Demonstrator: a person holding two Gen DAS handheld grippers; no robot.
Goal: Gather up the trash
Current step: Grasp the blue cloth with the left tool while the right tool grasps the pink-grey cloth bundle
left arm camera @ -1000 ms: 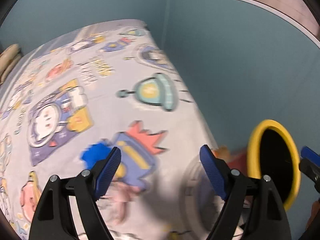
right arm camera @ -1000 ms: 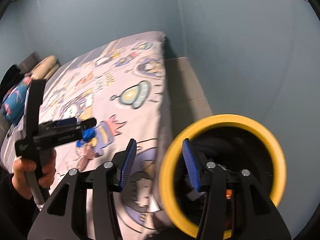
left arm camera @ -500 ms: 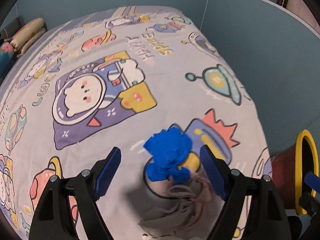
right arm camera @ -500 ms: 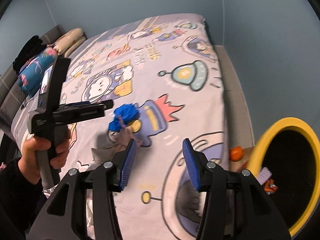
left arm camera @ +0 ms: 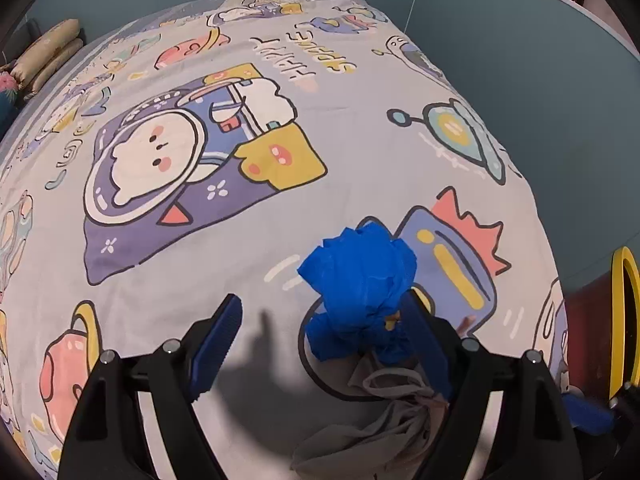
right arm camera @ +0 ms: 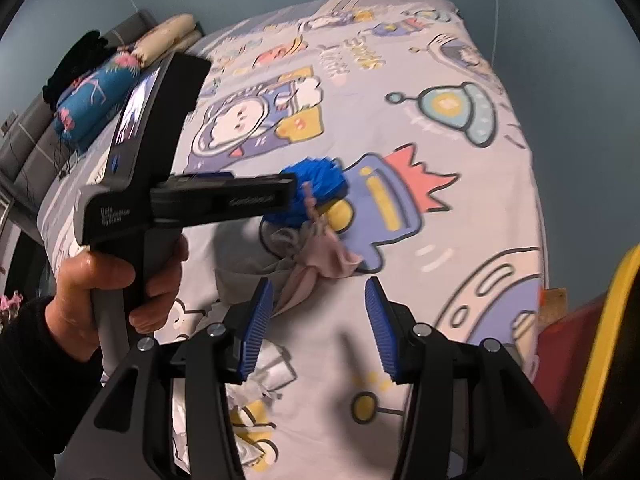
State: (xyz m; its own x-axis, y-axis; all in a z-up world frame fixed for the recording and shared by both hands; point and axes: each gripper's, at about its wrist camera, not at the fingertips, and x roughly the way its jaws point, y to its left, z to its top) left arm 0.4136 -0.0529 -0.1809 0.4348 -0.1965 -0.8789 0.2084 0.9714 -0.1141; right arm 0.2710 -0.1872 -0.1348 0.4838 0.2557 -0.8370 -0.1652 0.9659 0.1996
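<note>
On a cartoon-print bedspread (left arm camera: pixel 248 240), left of the blue crumpled wad (left arm camera: pixel 360 276), the left tongs (left arm camera: pixel 320 344) stand spread and empty, its right pad just beside the wad. Below the wad lies a grey-pink rag (right arm camera: pixel 320 256). Right of that, the right tongs (right arm camera: pixel 320 328) hang half-spread, gripping nothing. Far right waits the yellow-rimmed bin (right arm camera: pixel 600 340). Apparent step: approach; next, straddle the wad and squeeze.

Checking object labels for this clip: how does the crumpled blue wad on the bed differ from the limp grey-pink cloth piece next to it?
The crumpled blue wad is vivid blue; the grey-pink cloth piece is dull and pale. The wad is bunched into a rounded, standing lump; the cloth piece sprawls low in loose folds. The wad looks stiff and creased, the cloth piece soft. Both lie on the cartoon-print bedsheet, touching.
</note>
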